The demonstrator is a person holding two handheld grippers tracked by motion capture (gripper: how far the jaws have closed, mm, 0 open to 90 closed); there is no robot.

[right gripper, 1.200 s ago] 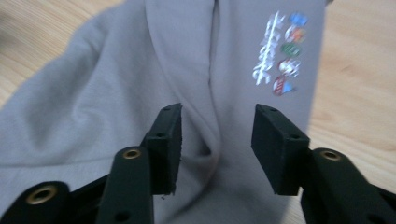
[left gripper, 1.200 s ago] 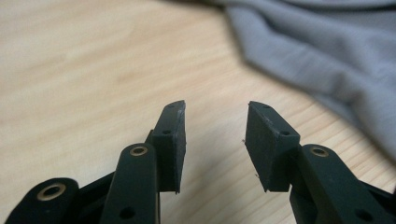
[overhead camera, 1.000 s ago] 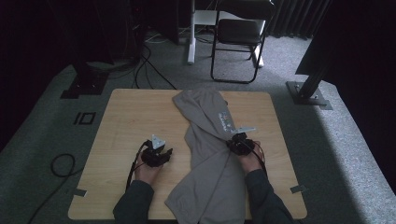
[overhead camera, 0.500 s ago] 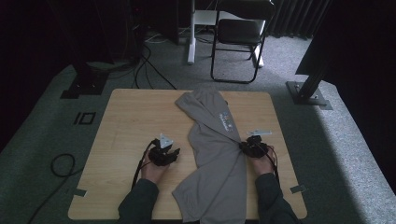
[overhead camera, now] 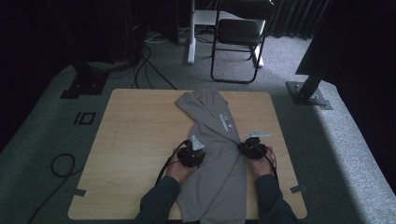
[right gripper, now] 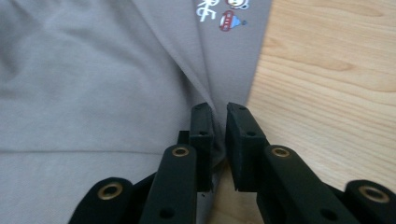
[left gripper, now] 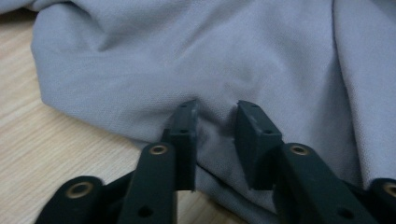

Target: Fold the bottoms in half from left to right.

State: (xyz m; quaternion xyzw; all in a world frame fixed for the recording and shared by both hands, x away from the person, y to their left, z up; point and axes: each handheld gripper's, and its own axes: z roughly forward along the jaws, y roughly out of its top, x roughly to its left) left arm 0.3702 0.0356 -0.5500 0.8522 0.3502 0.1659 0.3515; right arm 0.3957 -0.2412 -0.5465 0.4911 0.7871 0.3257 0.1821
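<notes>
1. One grey garment [overhead camera: 215,154] lies on the bench [overhead camera: 140,140], running from the far middle down over the near edge. It is plain grey cloth, creased, with a small coloured print [overhead camera: 226,122] toward its right side.
2. Left claw [left gripper: 215,122]: its jaws have just been closing. A fold of the garment's left edge sits between them with a gap remaining; a firm pinch cannot be confirmed.
3. Right claw [right gripper: 219,119]: jaws nearly together, clamped on a ridge of the garment's right edge, just beside bare wood.
4. Count: one garment, two claws, two hands, one bench, one chair [overhead camera: 238,37] on the floor beyond the far edge.
5. The bench's left half is bare wood; a narrower bare strip lies right of the garment.
</notes>
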